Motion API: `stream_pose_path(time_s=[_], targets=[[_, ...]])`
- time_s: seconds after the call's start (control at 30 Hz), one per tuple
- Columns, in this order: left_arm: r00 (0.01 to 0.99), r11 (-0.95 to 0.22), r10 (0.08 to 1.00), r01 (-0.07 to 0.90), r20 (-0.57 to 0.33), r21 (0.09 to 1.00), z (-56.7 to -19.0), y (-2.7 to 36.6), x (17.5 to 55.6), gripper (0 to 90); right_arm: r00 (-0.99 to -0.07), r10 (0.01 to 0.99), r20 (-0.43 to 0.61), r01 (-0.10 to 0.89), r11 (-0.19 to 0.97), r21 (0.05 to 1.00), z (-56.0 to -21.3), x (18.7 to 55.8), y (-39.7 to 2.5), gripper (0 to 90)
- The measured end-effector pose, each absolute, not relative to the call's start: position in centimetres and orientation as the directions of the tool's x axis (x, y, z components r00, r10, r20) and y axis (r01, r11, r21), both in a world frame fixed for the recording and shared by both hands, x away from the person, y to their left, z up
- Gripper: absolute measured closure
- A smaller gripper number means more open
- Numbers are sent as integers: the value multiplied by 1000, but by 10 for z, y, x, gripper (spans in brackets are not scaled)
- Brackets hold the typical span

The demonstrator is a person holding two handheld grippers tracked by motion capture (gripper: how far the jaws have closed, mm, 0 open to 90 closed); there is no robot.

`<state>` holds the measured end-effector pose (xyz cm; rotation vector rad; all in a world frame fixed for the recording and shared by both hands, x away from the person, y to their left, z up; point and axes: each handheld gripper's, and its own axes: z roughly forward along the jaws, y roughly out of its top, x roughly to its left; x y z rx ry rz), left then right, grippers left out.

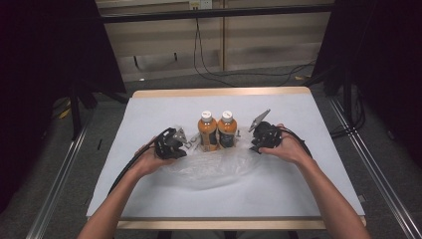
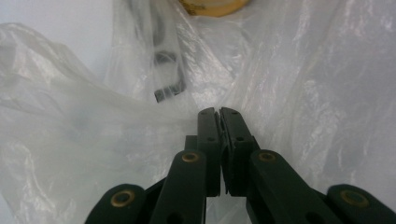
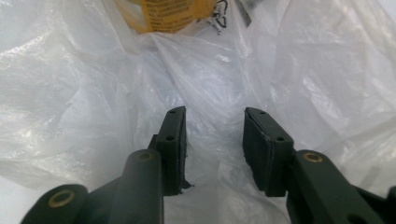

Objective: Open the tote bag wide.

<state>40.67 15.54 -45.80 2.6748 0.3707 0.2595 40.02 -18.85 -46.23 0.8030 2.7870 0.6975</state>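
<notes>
Two bottles of orange drink with white caps stand side by side mid-table, the left bottle (image 1: pixel 207 132) and the right bottle (image 1: pixel 227 131). A clear plastic bag (image 1: pixel 209 168) lies crumpled in front of and around their bases. My left gripper (image 1: pixel 185 145) sits just left of the bottles; in the left gripper view its jaws (image 2: pixel 219 113) are shut, with bag film (image 2: pixel 116 121) gathered at their tips. My right gripper (image 1: pixel 254 144) is just right of the bottles, open (image 3: pixel 214 113) over the bag (image 3: pixel 215 70), nothing between its fingers. A yellow bottle label (image 3: pixel 163 13) shows through the film.
The white-covered table (image 1: pixel 149 114) has a wooden rim at the far and near edges. Open surface lies left, right and in front of the bag. Black stands flank the table, and cables run on the floor behind it (image 1: pixel 234 79).
</notes>
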Motion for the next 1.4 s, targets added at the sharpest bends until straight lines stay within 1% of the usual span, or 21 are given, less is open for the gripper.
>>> stream_pose_path(time_s=[0.07,0.2,0.23,0.27,0.33,0.4,0.47,0.5,0.53,0.57,0.6,0.67,0.73,0.87,0.93,1.0,1.07,1.13,1.23,1.33,1.4], targets=[[939,-873,314,226,143,431,-459,156,419,872,-839,544,-10,473,737,483,-463,405,-192,530],[931,-860,345,262,121,439,-459,157,429,833,-842,539,1,469,732,494,-465,408,-199,509],[920,-868,357,261,164,422,-459,160,433,832,-843,538,19,477,729,492,-465,409,-203,483],[920,-868,357,261,164,422,-459,160,433,828,-843,538,19,477,729,492,-465,409,-203,483],[916,-837,388,303,102,456,-460,166,438,827,-842,538,26,481,729,487,-465,410,-207,461],[918,-832,385,301,95,465,-460,167,437,818,-846,532,16,474,739,478,-465,409,-208,449],[919,-827,387,312,72,467,-457,168,435,763,-852,524,9,466,751,468,-464,408,-208,446],[922,-805,384,309,48,506,-452,170,433,719,-844,536,20,486,747,454,-464,407,-211,425],[922,-805,384,309,48,506,-452,170,433,720,-844,536,20,486,747,454,-464,407,-211,425],[926,-767,376,304,13,566,-443,170,429,730,-838,544,28,496,742,451,-463,407,-211,417],[933,-752,361,294,-6,590,-439,169,426,747,-837,547,29,500,741,448,-463,406,-210,412],[939,-746,342,284,-19,602,-436,167,423,788,-840,542,21,493,746,448,-463,407,-208,400],[948,-763,317,256,0,593,-435,160,419,788,-838,545,20,494,743,451,-463,406,-206,404],[936,-763,351,286,1,579,-449,147,427,758,-856,516,22,464,750,471,-461,405,-199,533],[938,-763,348,284,-1,581,-449,145,429,750,-857,515,15,459,751,474,-461,405,-198,550],[936,-744,352,298,-29,599,-450,140,431,750,-859,511,37,461,740,490,-460,406,-196,634],[939,-742,340,303,-55,598,-451,139,432,744,-858,512,47,466,735,494,-460,405,-196,645],[942,-767,328,305,-63,564,-457,135,432,681,-861,506,48,461,738,493,-460,405,-195,667],[955,-798,286,286,-84,530,-463,133,427,601,-869,492,48,451,750,484,-462,403,-193,594],[964,-812,249,262,-96,521,-463,134,423,559,-871,489,51,453,759,468,-462,401,-190,508],[968,-833,213,252,-134,493,-461,138,420,547,-876,482,37,444,771,456,-462,400,-189,487]])
